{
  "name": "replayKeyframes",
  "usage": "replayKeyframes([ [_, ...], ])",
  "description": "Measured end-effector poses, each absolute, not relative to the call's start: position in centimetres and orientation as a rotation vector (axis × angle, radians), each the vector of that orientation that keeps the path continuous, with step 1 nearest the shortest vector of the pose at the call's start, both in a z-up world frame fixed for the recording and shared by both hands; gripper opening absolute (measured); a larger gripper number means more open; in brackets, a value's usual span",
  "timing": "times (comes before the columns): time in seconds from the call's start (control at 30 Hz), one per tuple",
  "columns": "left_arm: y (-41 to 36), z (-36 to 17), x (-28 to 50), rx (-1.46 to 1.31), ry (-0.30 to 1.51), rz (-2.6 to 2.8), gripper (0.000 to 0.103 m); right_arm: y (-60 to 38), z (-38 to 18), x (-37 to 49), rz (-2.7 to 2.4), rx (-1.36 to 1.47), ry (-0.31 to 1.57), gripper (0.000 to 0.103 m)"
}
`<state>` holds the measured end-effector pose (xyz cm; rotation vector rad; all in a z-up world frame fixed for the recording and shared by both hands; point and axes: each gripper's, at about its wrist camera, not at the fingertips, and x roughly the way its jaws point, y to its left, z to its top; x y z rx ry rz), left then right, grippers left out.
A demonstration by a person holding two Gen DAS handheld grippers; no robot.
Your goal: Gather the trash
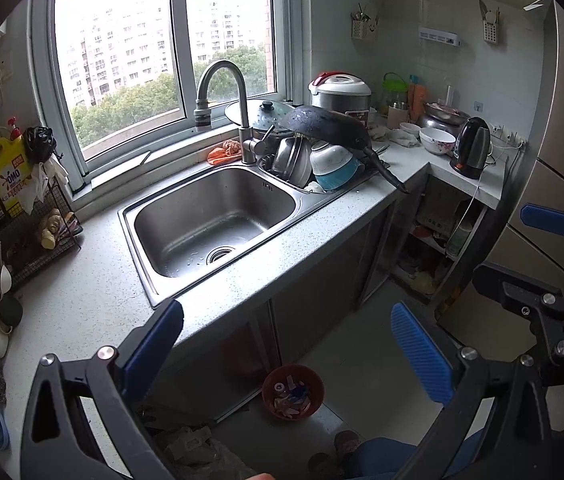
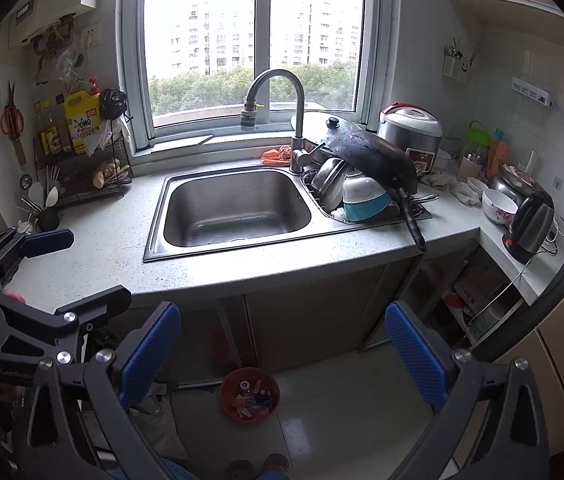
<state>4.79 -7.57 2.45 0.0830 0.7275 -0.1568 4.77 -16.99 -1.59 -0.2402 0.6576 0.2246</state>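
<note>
A: How do the two grippers stand?

B: The left gripper point(image 1: 288, 344) is spread wide with nothing between its blue pads point(image 1: 422, 350). The right gripper point(image 2: 282, 344) is the same, splayed apart and empty. Both are held in the air in front of the counter point(image 2: 121, 216), above the floor point(image 2: 342, 400), and each shows at the edge of the other's view.

A: And the trash?

B: It sits in a small red bin point(image 2: 249, 394) on the floor, close to the cabinet doors point(image 2: 314, 320) below the sink point(image 2: 237, 208). Scraps of paper and something blue lie inside. In both views the bin shows between the fingers, lower down. A crumpled plastic bag point(image 2: 157, 420) lies on the floor just left of it.

A: Farther out?

B: The main basin is empty. The smaller basin to its right is stacked with bowls point(image 2: 362, 196) and a black wok point(image 2: 378, 160) tilted over them, its handle jutting past the counter edge. An orange cloth point(image 2: 277, 156) lies behind the tap point(image 2: 277, 92); a kettle point(image 2: 530, 224) stands at the far right
</note>
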Motion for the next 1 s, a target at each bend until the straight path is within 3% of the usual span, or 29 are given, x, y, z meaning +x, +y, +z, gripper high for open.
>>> replayKeyframes([
  [1.0,-7.1,2.1,1.6,0.081,0.733,-0.166,0.103,-16.6,-1.6,2.0,0.201,-0.212,0.642,0.102],
])
